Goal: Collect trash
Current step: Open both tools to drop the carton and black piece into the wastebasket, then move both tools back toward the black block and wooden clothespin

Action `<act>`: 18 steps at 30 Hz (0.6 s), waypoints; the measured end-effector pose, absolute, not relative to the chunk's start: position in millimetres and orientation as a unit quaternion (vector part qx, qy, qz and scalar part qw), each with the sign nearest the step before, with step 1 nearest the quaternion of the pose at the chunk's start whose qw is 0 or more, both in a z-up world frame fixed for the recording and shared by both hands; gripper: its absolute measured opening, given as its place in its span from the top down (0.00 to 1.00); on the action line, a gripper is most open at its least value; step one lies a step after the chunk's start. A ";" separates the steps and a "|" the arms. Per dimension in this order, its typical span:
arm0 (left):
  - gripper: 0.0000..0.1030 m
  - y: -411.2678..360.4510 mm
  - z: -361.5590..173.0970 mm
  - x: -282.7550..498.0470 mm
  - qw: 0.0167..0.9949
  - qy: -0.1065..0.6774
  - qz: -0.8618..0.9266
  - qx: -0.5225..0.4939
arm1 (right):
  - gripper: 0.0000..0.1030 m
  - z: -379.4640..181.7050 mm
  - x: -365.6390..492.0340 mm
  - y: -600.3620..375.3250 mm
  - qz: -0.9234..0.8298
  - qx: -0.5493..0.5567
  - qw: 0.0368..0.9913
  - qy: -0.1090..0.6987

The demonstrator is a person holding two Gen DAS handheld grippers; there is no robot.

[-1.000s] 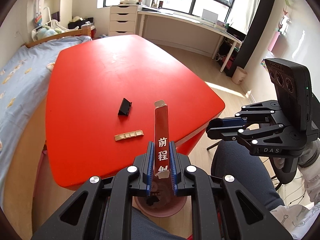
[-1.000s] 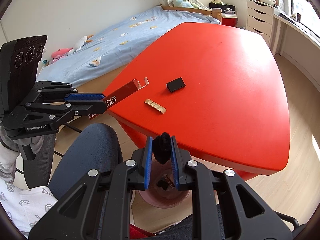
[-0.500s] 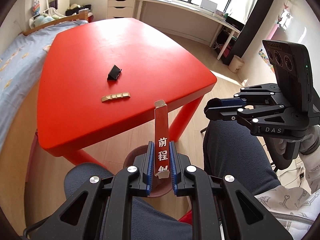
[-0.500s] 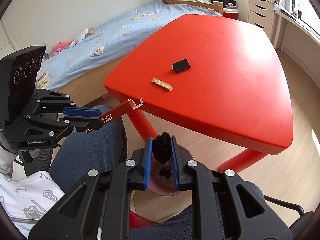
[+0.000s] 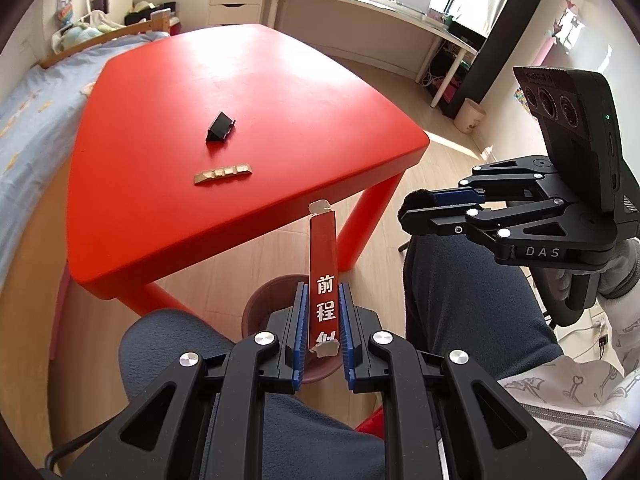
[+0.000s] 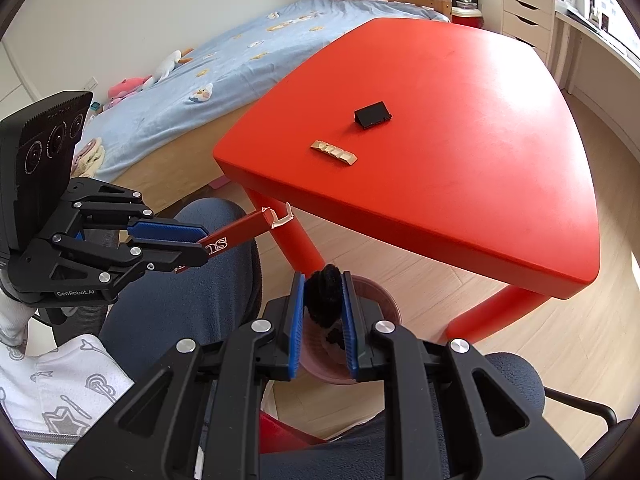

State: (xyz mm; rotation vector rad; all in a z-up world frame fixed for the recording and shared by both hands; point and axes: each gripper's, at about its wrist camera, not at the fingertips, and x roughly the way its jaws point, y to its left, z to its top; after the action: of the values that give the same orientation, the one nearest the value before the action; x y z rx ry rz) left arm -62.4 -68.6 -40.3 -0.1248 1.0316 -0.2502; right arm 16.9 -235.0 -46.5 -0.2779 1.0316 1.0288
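My left gripper [image 5: 323,288] is shut on a long red packet [image 5: 323,248] with white characters, held over a brown bin [image 5: 264,308] on the floor between the person's knees. My right gripper [image 6: 323,280] is shut on a black fuzzy wad [image 6: 323,300] above the same bin [image 6: 380,300], which holds some dark scraps. In the right wrist view the left gripper [image 6: 200,246] and its red packet [image 6: 244,232] show at left. On the red table [image 5: 280,92] lie a gold foil wrapper [image 5: 222,174] and a small black clip-like piece [image 5: 220,127].
The person sits with knees [image 5: 460,280] either side of the bin. The table's red legs [image 6: 296,244] stand close behind the bin. A bed [image 6: 240,52] lies to the left, with a desk and drawers [image 5: 236,0] by the windows at the back.
Both grippers have drawn back from over the table edge and come lower, over the bin between the knees. The table now sits farther ahead. Both grips are unchanged.
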 end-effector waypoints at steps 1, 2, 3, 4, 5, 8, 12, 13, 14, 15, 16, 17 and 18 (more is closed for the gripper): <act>0.86 -68.7 -40.4 -62.2 0.860 0.492 -0.120 -0.059 | 0.83 -46.6 17.1 -234.0 0.470 -0.126 0.736 0.471; 0.86 -68.7 -40.6 -61.9 0.860 0.492 -0.121 -0.059 | 0.82 -46.8 17.7 -233.8 0.471 -0.126 0.735 0.471; 0.85 -68.5 -41.1 -61.8 0.860 0.493 -0.121 -0.059 | 0.81 -47.4 18.4 -233.8 0.471 -0.125 0.735 0.472; 0.84 -68.3 -41.7 -61.6 0.859 0.493 -0.121 -0.059 | 0.81 -48.0 18.8 -233.8 0.469 -0.126 0.735 0.473; 0.80 -67.9 -42.5 -61.4 0.860 0.493 -0.120 -0.059 | 0.71 -48.9 19.2 -234.9 0.467 -0.128 0.736 0.473; 0.36 -66.8 -43.8 -61.2 0.862 0.489 -0.117 -0.064 | 0.26 -48.9 20.2 -238.1 0.462 -0.120 0.741 0.472; 0.13 -61.9 -43.4 -60.7 0.867 0.483 -0.101 -0.070 | 0.09 -48.4 22.9 -242.0 0.451 -0.116 0.749 0.472; 0.12 -60.4 -43.3 -60.6 0.868 0.482 -0.098 -0.071 | 0.08 -49.0 23.8 -243.0 0.449 -0.114 0.749 0.474; 0.11 -58.8 -43.3 -60.2 0.867 0.484 -0.096 -0.073 | 0.06 -49.5 24.4 -243.6 0.446 -0.114 0.750 0.475; 0.09 -57.1 -43.2 -60.2 0.868 0.483 -0.092 -0.075 | 0.05 -50.0 24.8 -244.2 0.444 -0.113 0.751 0.475; 0.07 -55.3 -42.9 -60.3 0.869 0.482 -0.088 -0.076 | 0.05 -50.5 25.3 -244.8 0.444 -0.112 0.751 0.476; 0.07 -53.4 -42.8 -60.3 0.868 0.482 -0.086 -0.079 | 0.04 -51.1 25.8 -245.3 0.443 -0.110 0.751 0.478; 0.07 -52.2 -42.6 -60.4 0.869 0.482 -0.084 -0.081 | 0.03 -51.8 26.3 -245.6 0.441 -0.108 0.751 0.479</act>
State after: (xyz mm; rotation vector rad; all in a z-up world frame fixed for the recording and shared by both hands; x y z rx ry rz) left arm -60.4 -52.2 -42.6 -0.1693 1.0080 -0.1766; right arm 26.3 -245.6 -51.8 -0.2362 1.0461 0.9638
